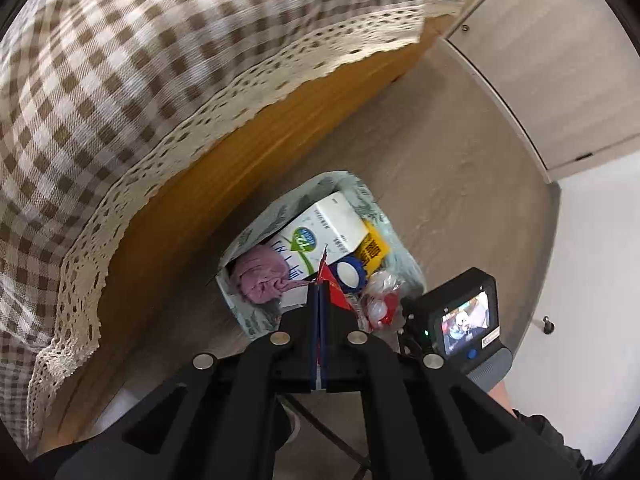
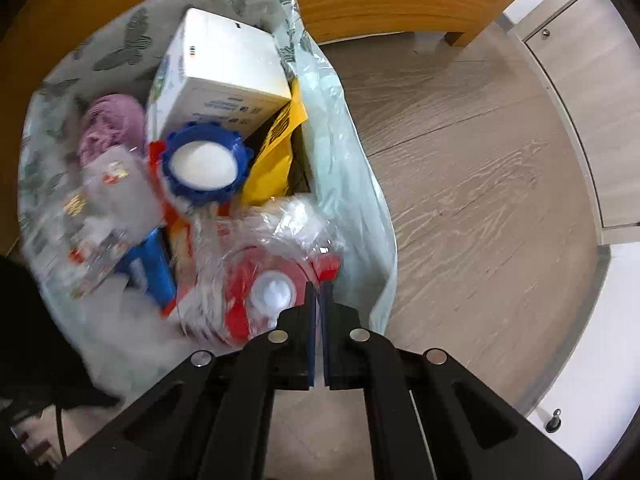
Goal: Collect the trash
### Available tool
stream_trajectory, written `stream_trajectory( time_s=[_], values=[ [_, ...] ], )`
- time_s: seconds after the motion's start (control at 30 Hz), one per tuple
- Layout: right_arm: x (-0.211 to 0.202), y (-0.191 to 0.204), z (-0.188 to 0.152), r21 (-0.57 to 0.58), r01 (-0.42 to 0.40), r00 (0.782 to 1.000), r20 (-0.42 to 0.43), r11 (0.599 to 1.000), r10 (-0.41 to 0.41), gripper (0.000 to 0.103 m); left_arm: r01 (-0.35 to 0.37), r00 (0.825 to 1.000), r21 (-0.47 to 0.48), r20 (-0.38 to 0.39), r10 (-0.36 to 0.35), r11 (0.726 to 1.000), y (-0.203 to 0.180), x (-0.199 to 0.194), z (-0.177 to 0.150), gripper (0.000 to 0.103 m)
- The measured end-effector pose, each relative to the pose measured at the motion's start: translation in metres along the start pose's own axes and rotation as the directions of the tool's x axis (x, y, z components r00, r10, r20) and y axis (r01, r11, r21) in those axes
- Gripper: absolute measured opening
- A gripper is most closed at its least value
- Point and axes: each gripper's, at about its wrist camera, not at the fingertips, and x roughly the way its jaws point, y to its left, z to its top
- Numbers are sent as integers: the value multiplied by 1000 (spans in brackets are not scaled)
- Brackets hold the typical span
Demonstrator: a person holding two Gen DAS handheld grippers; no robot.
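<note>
A pale green trash bag (image 2: 352, 184) printed with butterflies stands open on the wood floor; it also shows in the left wrist view (image 1: 404, 248). In it lie a white carton (image 2: 224, 76), a blue-rimmed lid (image 2: 202, 164), a yellow packet (image 2: 272, 160), a purple cloth (image 2: 112, 128) and a clear wrapper with red print (image 2: 272, 256). My left gripper (image 1: 319, 280) is above the bag, shut on a red wrapper (image 1: 334, 284). My right gripper (image 2: 319, 288) is shut on the bag's near rim, with thin plastic between the pads.
A wooden table with a brown checked, lace-edged cloth (image 1: 160, 100) overhangs the bag on the left. Its wooden side (image 2: 380, 4) stands behind the bag. Beige cabinets (image 2: 592, 92) line the right wall. Open wood floor (image 2: 472, 184) lies to the right of the bag.
</note>
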Motion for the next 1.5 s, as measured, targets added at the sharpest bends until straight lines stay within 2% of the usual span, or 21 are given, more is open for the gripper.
stream_trajectory(
  time_s=[0.1,0.23,0.3,0.33,0.37,0.4,0.53,0.67,0.73,0.77,0.8,0.83,0.9,0.93,1.0,1.07,1.13,1.27,1.37,1.5],
  values=[
    [5,-4,2,-18,3,1000,-6,1000,-3,6,-26,1000,9,-8,26,1000,0,7,0,0],
    [5,-16,-7,-11,-68,998,-4,998,68,6,-47,999,22,-17,47,999,-2,10,1,0],
    [5,-20,-10,-6,-107,994,-19,994,107,11,-72,997,21,-29,73,997,-1,15,3,0],
    [6,-25,-10,18,-147,988,-40,989,148,17,-84,996,20,-34,85,996,-1,16,5,0],
    [6,-27,-11,42,-179,982,-46,983,181,39,-104,994,14,-39,105,994,0,19,7,0],
    [0,-34,-11,71,-222,974,-30,972,225,56,-128,991,8,-40,129,992,2,21,9,0],
    [-33,-52,-11,102,-267,963,66,958,262,60,-169,985,16,-44,169,986,3,33,17,0],
    [-63,-75,-7,167,-324,942,155,931,299,64,-206,973,39,-98,209,978,2,60,27,0],
    [-74,-80,-6,190,-349,931,182,918,317,64,-266,955,58,-120,271,962,2,79,32,2],
    [-79,-84,-6,198,-360,926,197,911,323,64,-311,942,74,-111,318,947,1,87,35,10],
    [-81,-84,-5,199,-362,924,205,910,323,64,-336,933,88,-105,344,938,-1,93,36,36],
    [-86,-86,-5,197,-361,923,215,911,320,64,-347,927,118,-106,359,930,-4,100,38,51],
    [-93,-82,-10,191,-363,921,222,912,320,64,-338,930,156,-99,355,928,-9,102,39,51],
    [-94,-77,-11,193,-361,922,222,913,317,64,-322,937,162,-87,338,933,-12,98,39,52],
    [-89,-74,-11,193,-368,921,209,910,328,64,-284,953,144,-65,296,948,-13,88,42,57],
    [-88,-76,-10,196,-366,924,193,910,330,64,-275,957,125,-56,283,953,-11,84,42,61],
    [-86,-74,-10,193,-359,928,179,913,327,64,-283,954,119,-70,292,952,-9,83,39,66],
    [-88,-72,-11,191,-341,935,172,920,311,64,-312,937,165,-107,332,936,-10,86,30,66],
    [-99,-80,-8,201,-321,941,179,926,287,64,-338,934,174,-53,352,925,-13,71,28,66],
    [-121,-88,-4,193,-296,944,209,935,256,66,-295,956,133,46,291,946,-16,35,22,71]
  ],
)
